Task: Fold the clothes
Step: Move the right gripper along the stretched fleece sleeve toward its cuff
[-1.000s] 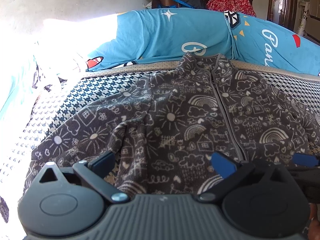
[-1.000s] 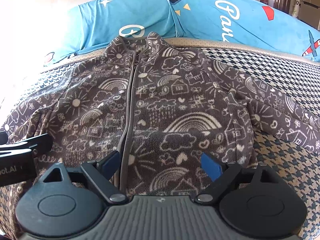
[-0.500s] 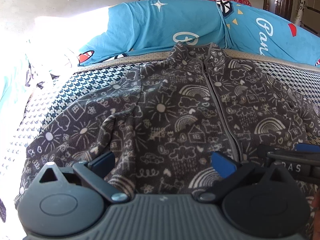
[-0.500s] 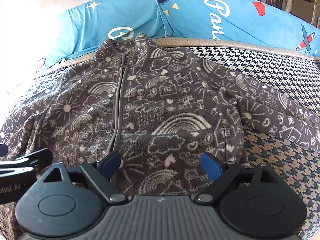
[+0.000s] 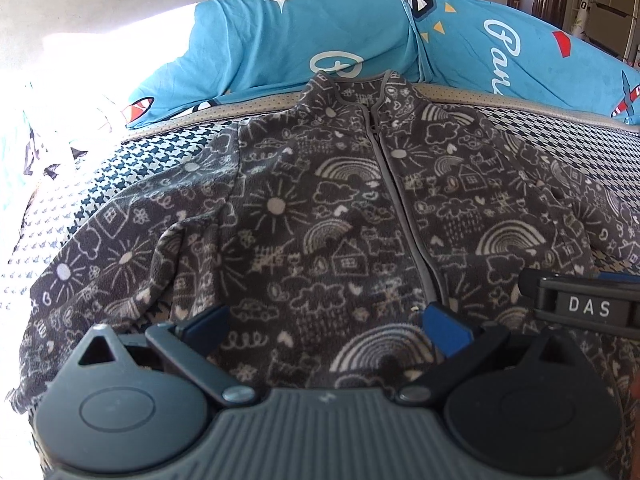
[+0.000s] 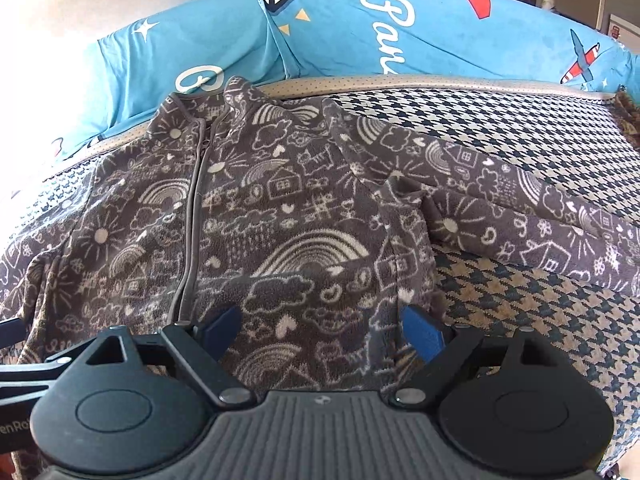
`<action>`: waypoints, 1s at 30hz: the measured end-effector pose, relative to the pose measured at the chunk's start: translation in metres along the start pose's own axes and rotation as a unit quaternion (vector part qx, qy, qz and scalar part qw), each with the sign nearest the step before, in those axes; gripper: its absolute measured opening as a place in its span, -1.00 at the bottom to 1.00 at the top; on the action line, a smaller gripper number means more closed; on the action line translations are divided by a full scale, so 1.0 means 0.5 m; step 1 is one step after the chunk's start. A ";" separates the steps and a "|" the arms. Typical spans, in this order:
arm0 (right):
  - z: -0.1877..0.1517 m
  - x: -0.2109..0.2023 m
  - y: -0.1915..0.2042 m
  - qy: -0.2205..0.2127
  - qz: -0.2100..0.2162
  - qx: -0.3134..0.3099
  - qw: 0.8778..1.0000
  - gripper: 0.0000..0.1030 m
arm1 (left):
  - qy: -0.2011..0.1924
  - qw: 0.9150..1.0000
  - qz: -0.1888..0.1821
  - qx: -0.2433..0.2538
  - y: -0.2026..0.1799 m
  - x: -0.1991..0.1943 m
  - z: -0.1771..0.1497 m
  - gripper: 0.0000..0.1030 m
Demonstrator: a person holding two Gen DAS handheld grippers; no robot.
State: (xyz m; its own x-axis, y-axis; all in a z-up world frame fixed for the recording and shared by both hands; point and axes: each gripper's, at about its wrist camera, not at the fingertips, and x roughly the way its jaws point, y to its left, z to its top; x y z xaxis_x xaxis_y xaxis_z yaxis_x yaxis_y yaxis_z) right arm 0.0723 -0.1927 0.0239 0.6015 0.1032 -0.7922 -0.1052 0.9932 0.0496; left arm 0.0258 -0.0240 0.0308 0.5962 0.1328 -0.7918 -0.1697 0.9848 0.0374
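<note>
- A grey fleece jacket (image 5: 320,220) (doodled with suns, rainbows and houses) is lying flat, zipped, on the houndstooth bed cover (image 6: 500,128), its collar reaching the bed's far edge.
- Blue pillows (image 6: 400,32) are lining that far edge, touching the collar.
- The jacket's sleeves are spreading towards the bed's left and right sides; one sleeve (image 6: 540,216) is stretching over bare cover, with open cover showing beyond and below it.
- The left gripper (image 5: 326,328) is hanging over the jacket's lower part, its fingers (image 5: 444,326) spread apart, grasping nothing.
- The right gripper (image 6: 320,328) is hanging beside it near the hem, its fingers (image 6: 422,332) also released, holding nothing.
</note>
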 end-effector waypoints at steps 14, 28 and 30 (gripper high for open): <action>0.005 -0.019 -0.021 -0.013 -0.035 0.000 0.999 0.70 | -0.002 1.000 0.002 0.006 -0.014 0.018 -0.005 1.00; 0.023 -0.041 -0.103 -0.029 -0.094 0.053 0.994 0.70 | 0.005 1.000 0.011 0.014 -0.031 0.042 -0.011 1.00; 0.025 -0.045 -0.117 -0.032 -0.101 0.063 0.992 0.70 | 0.005 1.000 0.012 0.014 -0.031 0.044 -0.011 1.00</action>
State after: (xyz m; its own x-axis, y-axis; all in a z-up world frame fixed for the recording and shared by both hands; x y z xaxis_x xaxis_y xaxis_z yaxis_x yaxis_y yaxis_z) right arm 0.0748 -0.2523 0.0464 0.6492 -0.0996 -0.7541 0.1204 0.9923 -0.0274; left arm 0.0371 -0.0371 0.0094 0.5843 0.1552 -0.7965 -0.1612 0.9842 0.0735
